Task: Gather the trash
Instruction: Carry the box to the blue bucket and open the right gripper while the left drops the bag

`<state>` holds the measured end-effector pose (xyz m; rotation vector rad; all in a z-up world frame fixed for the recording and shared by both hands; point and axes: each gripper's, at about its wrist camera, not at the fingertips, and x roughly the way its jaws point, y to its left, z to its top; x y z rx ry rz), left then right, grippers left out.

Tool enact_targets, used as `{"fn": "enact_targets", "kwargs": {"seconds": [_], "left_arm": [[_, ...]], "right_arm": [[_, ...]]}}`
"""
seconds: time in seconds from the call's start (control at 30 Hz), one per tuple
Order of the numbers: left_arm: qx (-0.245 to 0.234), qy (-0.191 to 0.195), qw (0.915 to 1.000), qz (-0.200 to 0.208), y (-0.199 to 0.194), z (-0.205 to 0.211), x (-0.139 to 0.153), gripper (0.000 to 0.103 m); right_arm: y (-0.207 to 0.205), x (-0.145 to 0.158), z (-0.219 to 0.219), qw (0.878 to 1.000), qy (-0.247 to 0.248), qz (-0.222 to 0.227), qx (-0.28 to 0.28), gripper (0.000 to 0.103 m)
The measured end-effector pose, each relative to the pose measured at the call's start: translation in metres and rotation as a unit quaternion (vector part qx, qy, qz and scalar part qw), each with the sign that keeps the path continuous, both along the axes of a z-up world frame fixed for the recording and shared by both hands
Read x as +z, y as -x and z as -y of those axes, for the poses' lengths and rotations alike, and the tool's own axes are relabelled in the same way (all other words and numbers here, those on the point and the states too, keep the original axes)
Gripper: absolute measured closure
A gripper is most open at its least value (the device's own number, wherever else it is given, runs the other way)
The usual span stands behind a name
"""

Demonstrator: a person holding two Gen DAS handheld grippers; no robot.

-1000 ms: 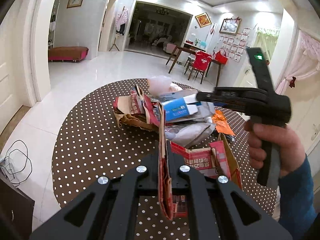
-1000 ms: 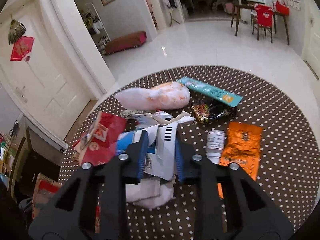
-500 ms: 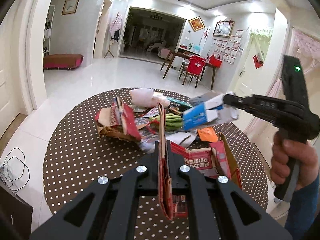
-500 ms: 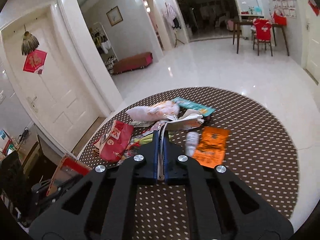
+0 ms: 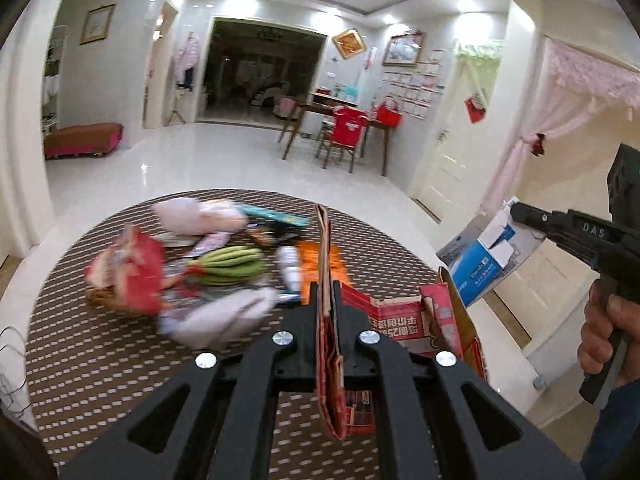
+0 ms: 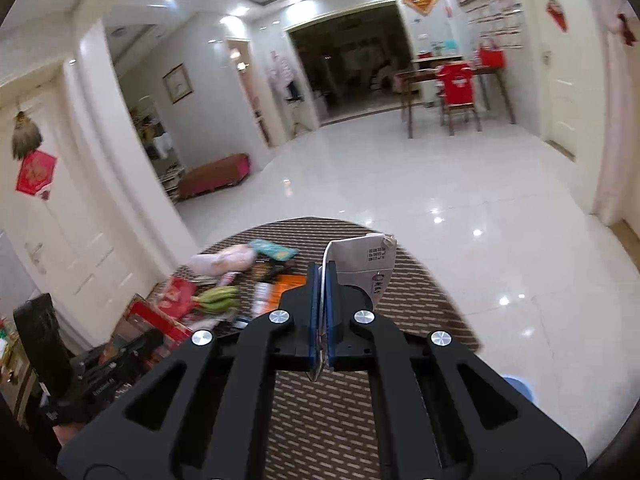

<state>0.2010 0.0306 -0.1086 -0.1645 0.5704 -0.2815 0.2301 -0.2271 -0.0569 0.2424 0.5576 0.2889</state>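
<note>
My left gripper (image 5: 328, 292) is shut on the wall of an open red cardboard box (image 5: 404, 324), held over the near side of the round dotted table (image 5: 80, 360). My right gripper (image 6: 322, 276) is shut on a blue and white flattened carton (image 6: 364, 268); in the left wrist view the carton (image 5: 480, 264) hangs just right of the box, off the table's edge. A trash pile lies on the table: a red bag (image 5: 136, 276), green bananas (image 5: 228, 264), a pink bag (image 5: 200, 212), an orange packet (image 5: 310, 256), a small white bottle (image 5: 290, 264) and a teal packet (image 5: 276, 216).
White tiled floor surrounds the table. A wooden desk with a red chair (image 5: 344, 136) stands far back. A red bench (image 5: 82, 140) sits at the far left wall. White doors are at the right. A blue object (image 6: 516, 386) lies on the floor by the table.
My right gripper has lifted the carton out of the pile and carried it right, beside the box. The bananas under it now show. My left gripper still holds the box.
</note>
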Motion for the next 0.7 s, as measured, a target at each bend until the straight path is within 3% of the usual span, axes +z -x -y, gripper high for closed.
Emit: {"fn": "enact_targets", "kwargs": {"seconds": [0.17,0.3,0.53,0.67,0.7], "left_arm": [[-0.036,0.0,0.9993,-0.001,-0.01,0.04,0.0,0.099],[-0.061,-0.003,0.9981,-0.005,-0.018,0.07,-0.001,0.099],[-0.092,-0.016,0.9953,-0.024,-0.035,0.116,-0.011,0.099],[-0.115,-0.03,0.9923,-0.037,-0.049,0.15,-0.019,0.099],[-0.123,-0.037,0.9909,-0.041,-0.054,0.164,-0.023,0.099]], "right_arm": [[0.013,-0.013,0.058,0.998,0.004,-0.013,-0.06,0.1],[0.014,-0.043,0.104,0.993,0.0,-0.047,-0.106,0.1],[-0.009,-0.14,0.166,0.975,-0.019,-0.155,-0.16,0.099],[-0.022,-0.208,0.2,0.959,-0.066,-0.216,-0.173,0.098],[-0.024,-0.218,0.206,0.956,-0.073,-0.226,-0.175,0.091]]}}
